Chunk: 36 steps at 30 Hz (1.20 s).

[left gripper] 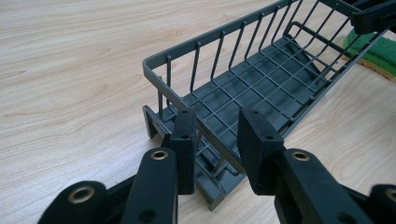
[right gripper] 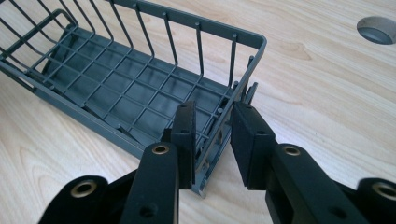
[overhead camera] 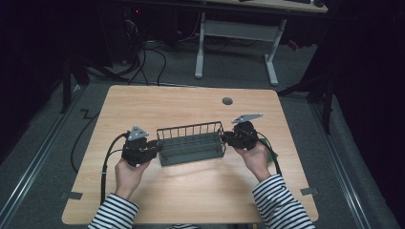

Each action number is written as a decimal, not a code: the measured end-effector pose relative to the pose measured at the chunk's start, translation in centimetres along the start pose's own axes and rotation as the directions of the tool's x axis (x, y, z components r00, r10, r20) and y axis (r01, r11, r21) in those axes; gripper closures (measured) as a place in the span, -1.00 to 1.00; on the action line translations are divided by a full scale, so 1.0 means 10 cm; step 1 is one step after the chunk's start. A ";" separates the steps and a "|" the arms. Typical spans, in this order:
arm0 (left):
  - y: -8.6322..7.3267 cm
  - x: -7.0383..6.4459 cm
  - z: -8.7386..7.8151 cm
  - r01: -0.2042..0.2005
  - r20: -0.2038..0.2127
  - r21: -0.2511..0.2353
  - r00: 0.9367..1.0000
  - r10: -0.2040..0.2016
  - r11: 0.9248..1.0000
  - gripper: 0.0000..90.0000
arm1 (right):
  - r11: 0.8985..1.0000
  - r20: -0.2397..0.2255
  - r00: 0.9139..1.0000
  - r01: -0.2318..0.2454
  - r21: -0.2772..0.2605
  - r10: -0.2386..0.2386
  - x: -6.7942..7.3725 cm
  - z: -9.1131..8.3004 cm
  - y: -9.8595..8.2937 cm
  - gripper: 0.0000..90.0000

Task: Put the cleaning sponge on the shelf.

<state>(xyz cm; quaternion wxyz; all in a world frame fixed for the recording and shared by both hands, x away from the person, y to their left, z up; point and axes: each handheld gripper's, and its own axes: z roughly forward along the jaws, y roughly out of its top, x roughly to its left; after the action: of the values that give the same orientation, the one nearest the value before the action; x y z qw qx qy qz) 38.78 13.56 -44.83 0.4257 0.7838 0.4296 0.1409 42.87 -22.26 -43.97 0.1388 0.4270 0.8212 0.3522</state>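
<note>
A dark grey wire basket [overhead camera: 191, 143] stands empty in the middle of the wooden table [overhead camera: 191, 195], its long side across my view. My left gripper [overhead camera: 156, 147] is at its left end. In the left gripper view the open jaws straddle the end rim of the basket [left gripper: 261, 79], with a gap on each side of my left gripper [left gripper: 217, 121]. My right gripper [overhead camera: 228, 138] is at the right end. In the right gripper view my right gripper [right gripper: 212, 112] has its jaws apart on either side of the end wall of the basket [right gripper: 140, 98].
A green sponge [left gripper: 373, 51] lies on the table beyond the basket's far end, near the right hand [overhead camera: 255, 160]. A round cable hole [overhead camera: 227, 101] sits in the table behind the basket. Another desk [overhead camera: 239, 28] and cables stand on the floor beyond.
</note>
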 end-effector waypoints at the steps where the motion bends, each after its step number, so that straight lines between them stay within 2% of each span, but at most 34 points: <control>1: -0.01 -0.02 0.00 -0.001 0.001 0.000 1.000 0.001 1.000 0.52 | 1.000 0.001 1.000 -0.001 -0.001 0.001 0.01 -0.01 -0.01 0.58; 5: -0.03 -0.06 -0.01 -0.002 0.011 -0.006 1.000 0.002 1.000 0.51 | 1.000 -0.017 1.000 -0.016 -0.010 0.016 -0.02 -0.06 -0.08 0.57; 8: -0.03 -0.06 0.00 -0.001 0.006 -0.008 1.000 0.001 1.000 0.48 | 1.000 -0.010 1.000 -0.015 -0.001 0.015 -0.01 -0.07 -0.08 0.49; 13: -0.04 -0.05 0.00 0.013 -0.003 -0.023 1.000 -0.013 1.000 0.23 | 0.999 -0.001 1.000 -0.029 -0.013 0.029 -0.02 -0.11 -0.08 0.18; 17: -0.05 -0.02 -0.03 0.028 0.003 -0.047 1.000 -0.027 0.999 -0.03 | 0.997 0.000 0.999 -0.049 -0.056 0.049 -0.05 -0.20 -0.07 0.01; 20: -0.07 0.00 -0.07 0.038 0.006 -0.072 0.999 -0.038 0.997 -0.17 | 0.994 0.024 0.998 -0.063 -0.091 0.065 -0.07 -0.27 -0.09 -0.12; 25: -0.12 0.05 -0.14 0.043 0.014 -0.108 0.999 -0.041 0.993 -0.26 | 0.990 0.053 0.996 -0.062 -0.124 0.069 -0.09 -0.36 -0.13 -0.12; 27: -0.14 0.08 -0.17 0.043 0.008 -0.117 0.999 -0.043 0.992 -0.28 | 0.984 0.062 0.995 -0.062 -0.166 0.073 -0.10 -0.40 -0.18 -0.13; 33: -0.24 0.20 -0.25 0.056 -0.033 -0.126 0.998 -0.060 0.990 -0.28 | 0.988 0.102 0.991 -0.068 -0.138 0.083 -0.16 -0.45 -0.28 -0.17; 36: -0.33 0.28 -0.29 0.069 -0.061 -0.129 0.995 -0.077 0.989 -0.28 | 0.981 0.127 0.988 -0.057 -0.188 0.082 -0.19 -0.51 -0.36 -0.18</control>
<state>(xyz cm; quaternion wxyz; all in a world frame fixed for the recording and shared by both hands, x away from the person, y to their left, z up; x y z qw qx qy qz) 36.94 18.22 -46.11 0.4649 0.7340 0.4619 0.1779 39.14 -27.57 -42.96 0.2202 0.4636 0.7586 0.4014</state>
